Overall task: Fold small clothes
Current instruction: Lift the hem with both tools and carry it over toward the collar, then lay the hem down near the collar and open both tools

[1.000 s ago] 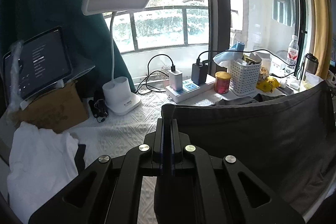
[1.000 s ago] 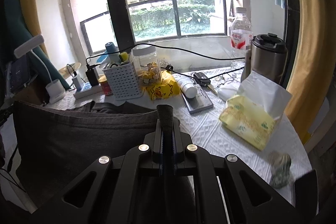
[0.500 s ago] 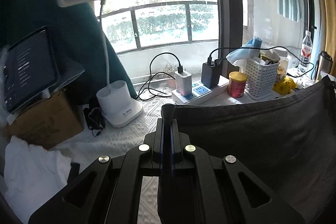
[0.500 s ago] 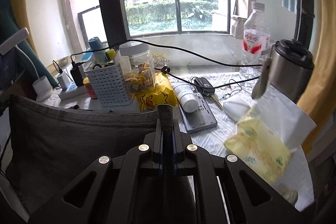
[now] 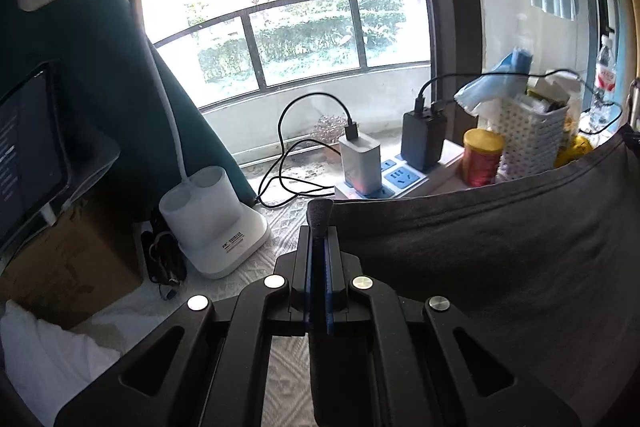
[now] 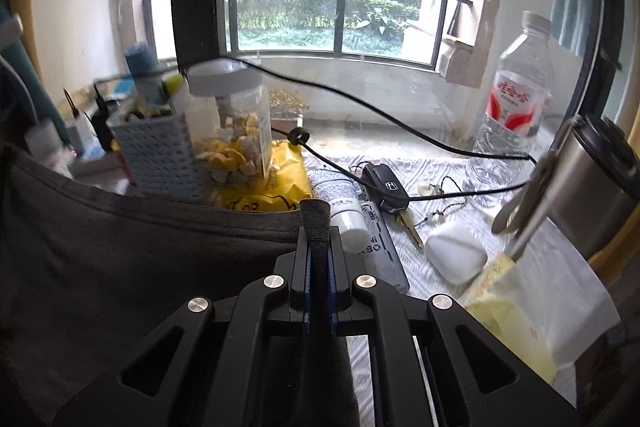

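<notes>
A dark grey garment (image 5: 500,247) hangs stretched between my two grippers, its hemmed top edge nearly level. My left gripper (image 5: 319,227) is shut on the garment's left corner, a tuft of cloth poking out above the pads. In the right wrist view the same grey garment (image 6: 140,267) fills the lower left, and my right gripper (image 6: 316,227) is shut on its right corner. The cloth hides the table beneath it. A white garment (image 5: 44,359) lies crumpled at the lower left of the left wrist view.
Close behind the cloth stand a white desk lamp (image 5: 212,223), a power strip with chargers (image 5: 384,179), a red tin (image 5: 482,157), a white basket (image 6: 156,151), a snack jar (image 6: 236,131), a water bottle (image 6: 516,99), a steel mug (image 6: 596,191), car key (image 6: 386,187) and tissue pack (image 6: 516,311). A cardboard box (image 5: 68,259) sits left.
Both grippers have carried the stretched garment forward toward the window and slightly down; the lamp, power strip, basket and bottle now loom larger and closer. Both grips are unchanged.
</notes>
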